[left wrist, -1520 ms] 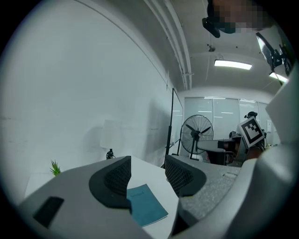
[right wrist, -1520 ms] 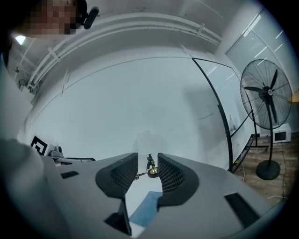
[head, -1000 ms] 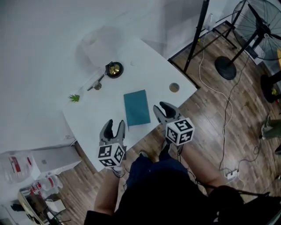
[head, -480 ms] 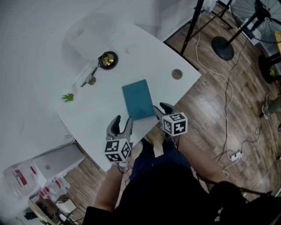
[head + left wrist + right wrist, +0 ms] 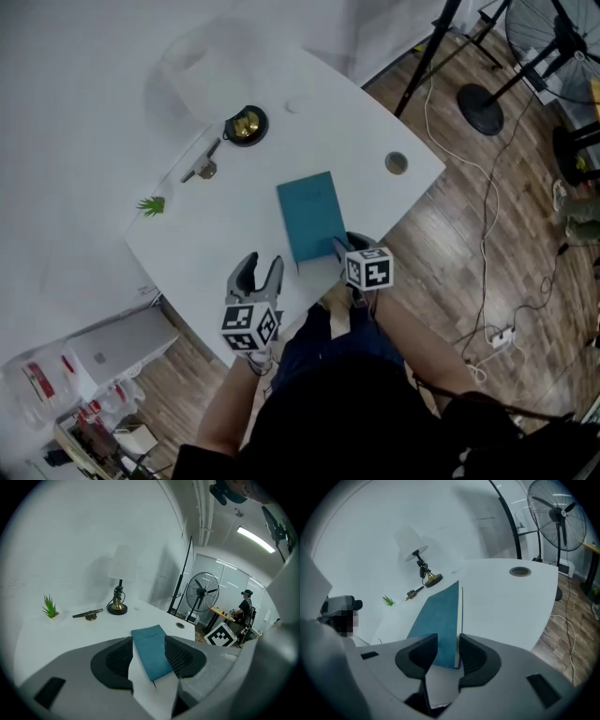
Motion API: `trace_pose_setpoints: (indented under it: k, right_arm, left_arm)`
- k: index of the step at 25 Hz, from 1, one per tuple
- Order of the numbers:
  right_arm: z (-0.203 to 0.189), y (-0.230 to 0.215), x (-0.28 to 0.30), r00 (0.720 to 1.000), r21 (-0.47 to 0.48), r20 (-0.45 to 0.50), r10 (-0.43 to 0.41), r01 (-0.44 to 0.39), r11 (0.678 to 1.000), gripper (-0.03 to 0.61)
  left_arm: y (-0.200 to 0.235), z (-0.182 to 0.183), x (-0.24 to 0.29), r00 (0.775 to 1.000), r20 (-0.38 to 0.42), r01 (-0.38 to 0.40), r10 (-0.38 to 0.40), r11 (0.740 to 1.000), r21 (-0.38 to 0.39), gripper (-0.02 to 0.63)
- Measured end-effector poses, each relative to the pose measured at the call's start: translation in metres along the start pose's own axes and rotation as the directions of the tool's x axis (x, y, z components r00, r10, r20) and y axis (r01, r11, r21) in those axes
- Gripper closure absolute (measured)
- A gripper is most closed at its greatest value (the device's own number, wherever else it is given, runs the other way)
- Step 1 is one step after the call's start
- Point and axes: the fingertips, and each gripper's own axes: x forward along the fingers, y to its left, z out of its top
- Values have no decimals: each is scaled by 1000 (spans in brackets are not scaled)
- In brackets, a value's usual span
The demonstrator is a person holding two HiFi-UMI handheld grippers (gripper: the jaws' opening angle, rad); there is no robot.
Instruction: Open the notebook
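Notebook (image 5: 312, 214) closed, flat on the white surface (image 5: 220, 220) near its front edge. Right claw (image 5: 347, 244) released, jaws have just been opening, with the notebook's near right corner between them but not pinched. Left claw (image 5: 260, 266) released and empty, just left of the notebook.

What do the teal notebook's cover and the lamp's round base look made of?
Closed teal notebook: the cover looks like matte card or leatherette, with no glare; a pale paper page edge shows along its side in the right gripper view. Round lamp base: a shiny gold centre, probably brass or brass-plated metal, inside a black ring whose material is unclear.
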Motion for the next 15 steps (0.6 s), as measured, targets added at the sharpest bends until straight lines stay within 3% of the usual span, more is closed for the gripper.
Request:
trace_pose_setpoints:
  k: [8, 15]
  right_arm:
    - [8, -5, -2, 999, 46, -25, -38, 39, 998, 523]
    - [18, 4, -14, 1000, 64, -13, -16, 16, 998, 548]
  left_arm:
    - [17, -1, -7, 1000, 9, 7, -7, 1000, -30, 411]
    - [7, 11, -6, 999, 43, 24, -22, 999, -46, 420]
